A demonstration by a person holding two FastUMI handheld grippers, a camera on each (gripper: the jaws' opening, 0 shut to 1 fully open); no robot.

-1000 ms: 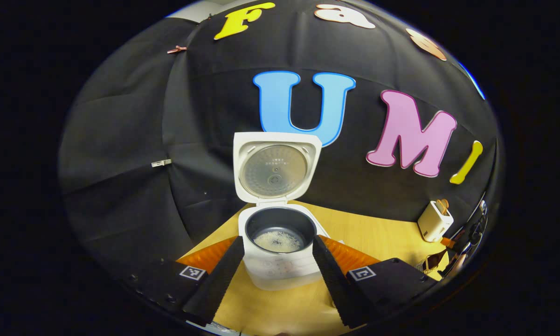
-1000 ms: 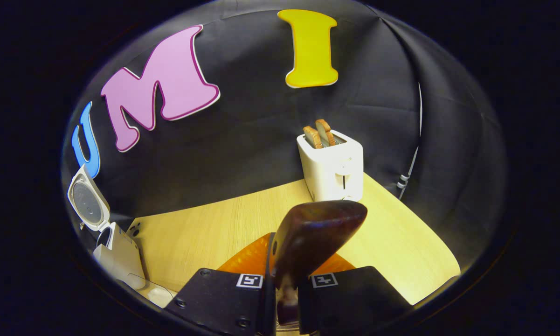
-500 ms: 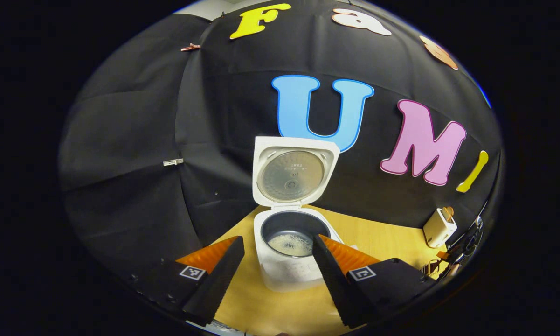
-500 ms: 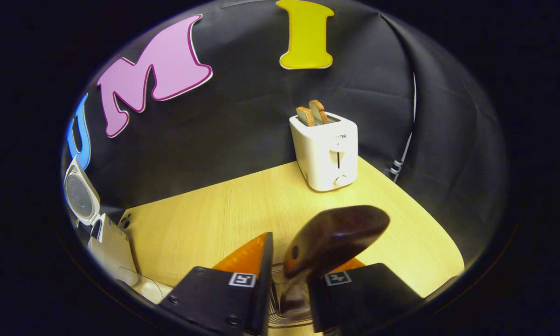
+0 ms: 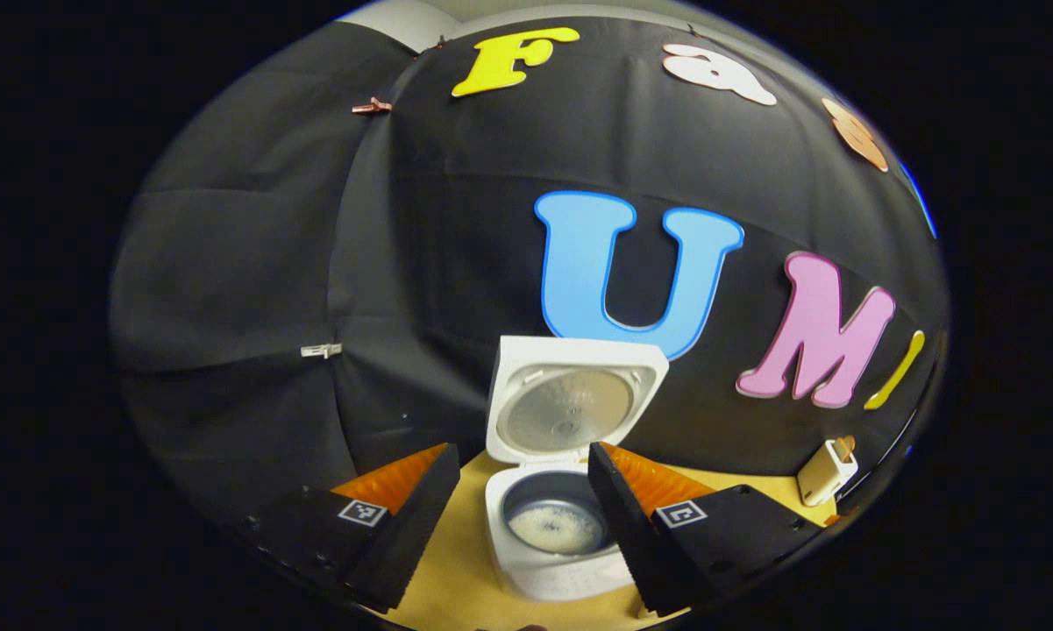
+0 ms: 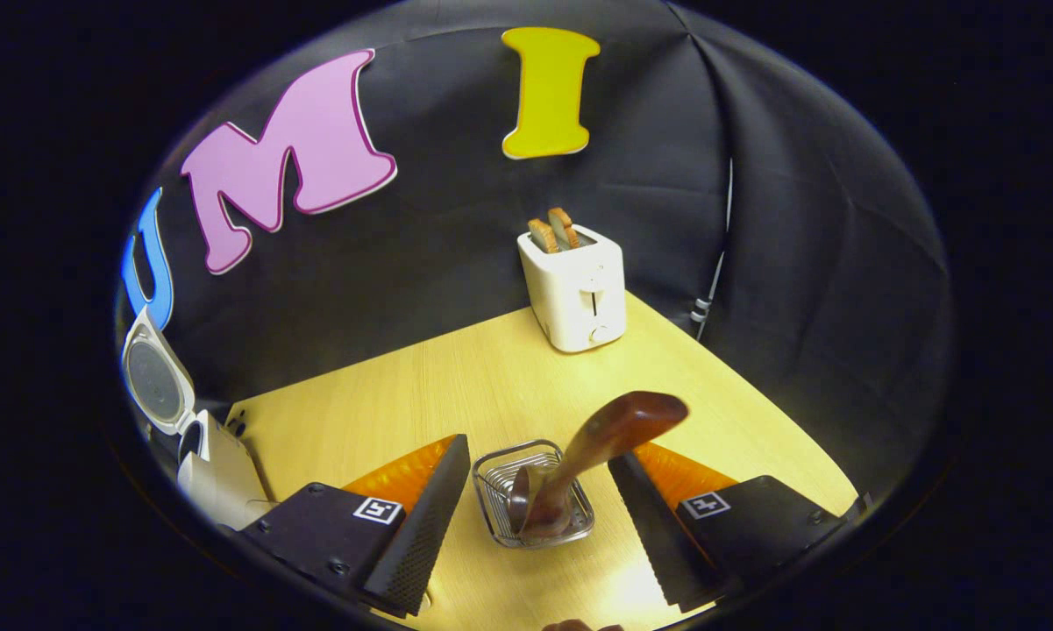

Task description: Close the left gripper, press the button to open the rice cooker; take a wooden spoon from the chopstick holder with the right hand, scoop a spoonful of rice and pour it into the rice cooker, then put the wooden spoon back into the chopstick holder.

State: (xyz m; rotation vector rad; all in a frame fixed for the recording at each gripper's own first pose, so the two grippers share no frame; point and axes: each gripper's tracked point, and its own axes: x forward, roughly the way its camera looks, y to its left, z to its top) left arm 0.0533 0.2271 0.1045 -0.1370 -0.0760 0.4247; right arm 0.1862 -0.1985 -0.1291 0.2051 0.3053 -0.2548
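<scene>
The white rice cooker [image 5: 526, 574] stands open, its lid [image 5: 576, 410] upright and a little rice [image 5: 554, 528] in the dark pot. My left gripper [image 5: 522, 452] is open in front of it, holding nothing. In the right gripper view, the dark wooden spoon [image 6: 618, 425] stands tilted in the wire chopstick holder [image 6: 491, 480], bowl end up and leaning right. My right gripper [image 6: 537, 452] is open, a finger on each side of the holder and clear of the spoon. The cooker [image 6: 215, 478] sits at that view's far left.
A white toaster [image 6: 574, 285] with two slices of toast stands at the back of the light wooden table [image 6: 386, 412], near the corner of the black cloth wall. It also appears small at the right as the toaster [image 5: 828, 471].
My right gripper has opened and let go of the spoon, which now stands in the holder; the gripper has pulled back. The left gripper has tilted upward, so the cooker sits lower in its view.
</scene>
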